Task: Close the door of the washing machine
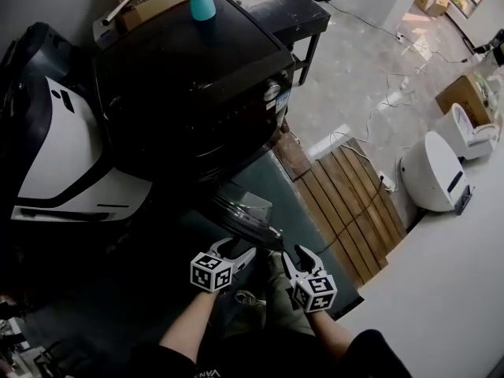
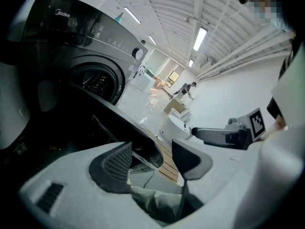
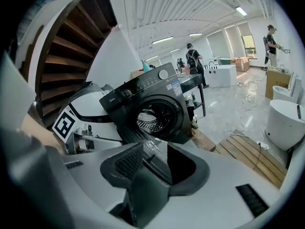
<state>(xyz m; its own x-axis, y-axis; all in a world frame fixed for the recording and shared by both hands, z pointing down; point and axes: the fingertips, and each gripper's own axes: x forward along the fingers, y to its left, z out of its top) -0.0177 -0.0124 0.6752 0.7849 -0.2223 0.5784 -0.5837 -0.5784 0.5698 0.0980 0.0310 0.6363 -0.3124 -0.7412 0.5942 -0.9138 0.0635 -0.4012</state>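
Door (image 1: pixel 240 215) of the washing machine (image 1: pixel 189 85) hangs wide open at the centre of the head view, swung out low toward me. Its round smoked-glass bowl is ringed by a glossy dark rim. I have the left hand-held gripper (image 1: pixel 236 252) and the right hand-held gripper (image 1: pixel 298 258) just below it, side by side, both angled down at its near edge. I judge that's to catch the rim and push it shut. Each has its jaws part open, with ribbed dark pads. The rim shows between them (not pinched, as far as I can see), so neither holds anything. Behind, the perforated metal drum (image 3: pixel 151 119) gapes in the right gripper view.
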